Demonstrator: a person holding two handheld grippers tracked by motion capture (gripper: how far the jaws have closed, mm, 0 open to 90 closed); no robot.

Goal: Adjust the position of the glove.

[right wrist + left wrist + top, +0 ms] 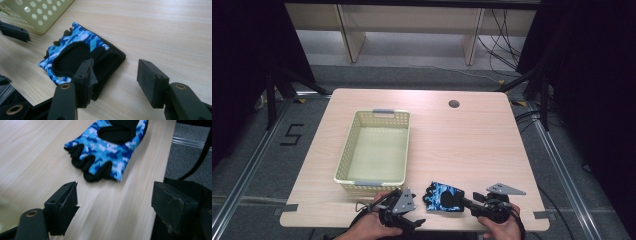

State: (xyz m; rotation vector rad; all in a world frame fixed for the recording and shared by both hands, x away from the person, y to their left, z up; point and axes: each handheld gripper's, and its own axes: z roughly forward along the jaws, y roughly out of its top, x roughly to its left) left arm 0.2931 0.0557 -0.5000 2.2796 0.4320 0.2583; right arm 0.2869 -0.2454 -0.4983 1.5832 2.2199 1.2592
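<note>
The light wooden worktop (472, 135) stands on a grey floor (257, 150) in a dark room. A blue glove (443, 196) lies near its front edge, beside a yellow basket (374, 150). The left tongs (113, 205) and right tongs (116, 80) are both spread wide, pinching nothing.

The table (472, 145) under both grippers is pale wood-grain, smooth and matt. Ahead of the left gripper (113, 205), whose pads (68, 205) look like worn, chipped black rubber, lies a cloth glove (110, 147), blue camouflage with matt black patches. Beyond the right gripper (117, 80) stands a perforated cream plastic basket (37, 12), slightly glossy, with grey handles.
</note>
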